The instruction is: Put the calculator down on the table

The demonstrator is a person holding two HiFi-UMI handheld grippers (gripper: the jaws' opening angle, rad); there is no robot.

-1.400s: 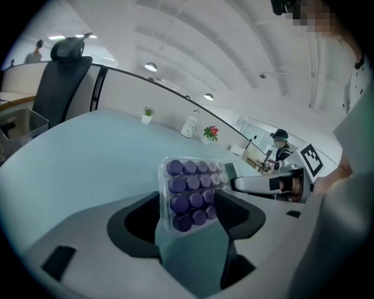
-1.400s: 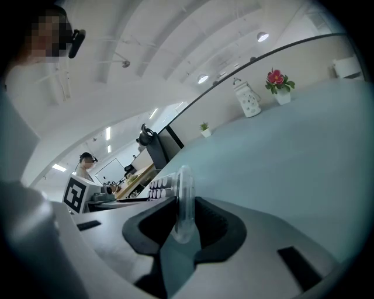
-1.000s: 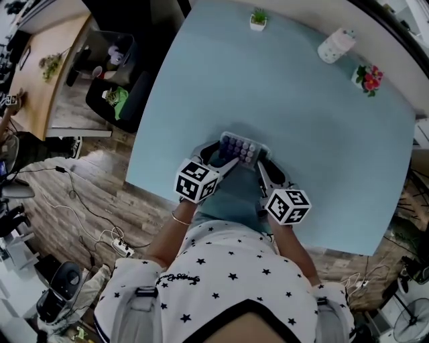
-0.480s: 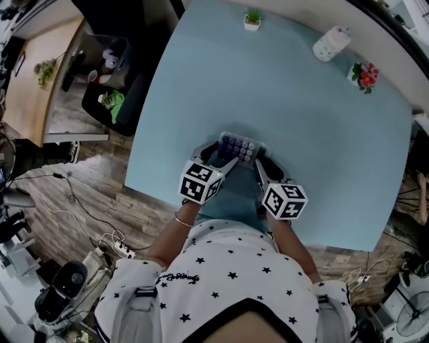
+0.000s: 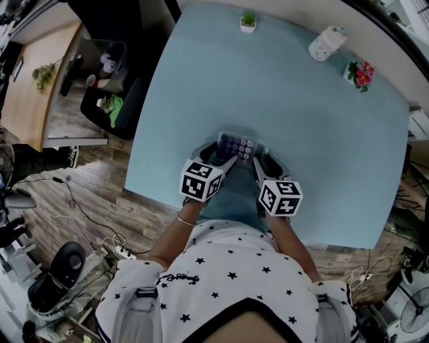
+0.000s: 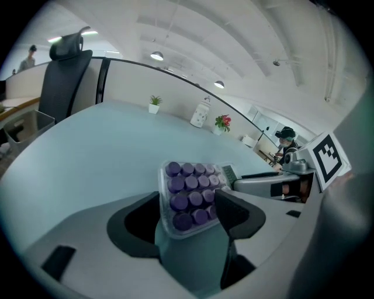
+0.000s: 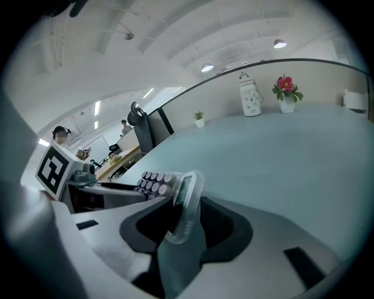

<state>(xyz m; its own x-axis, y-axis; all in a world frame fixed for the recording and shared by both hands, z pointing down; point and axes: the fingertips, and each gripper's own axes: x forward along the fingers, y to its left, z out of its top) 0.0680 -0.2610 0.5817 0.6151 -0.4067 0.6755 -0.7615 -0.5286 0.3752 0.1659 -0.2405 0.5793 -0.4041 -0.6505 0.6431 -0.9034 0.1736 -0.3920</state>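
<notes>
My left gripper (image 6: 190, 202) pinched the clear, purple-keyed plastic calculator (image 6: 187, 185) over the pale-blue table (image 5: 301, 120); my right gripper (image 7: 186, 207) had just been opening its jaws around it.

A pale blue table (image 5: 322, 134) stretches away beyond the left tongs (image 5: 221, 155) and the right tongs (image 5: 263, 160). Along its far edge, well apart from both, stand a small green potted plant (image 5: 248, 21), a white jar (image 5: 326, 43) and a pot of red flowers (image 5: 360, 74), backed by a plain light wall (image 7: 315, 76). Off the table, left of the left tongs, wood-plank floor (image 5: 80, 194) carries loose cables and a power strip (image 5: 120, 250). Farther left are a wooden desk (image 5: 30, 100) and a black office chair (image 6: 67, 64). Round lights (image 6: 156, 56) glow in the white ceiling (image 6: 234, 35).
</notes>
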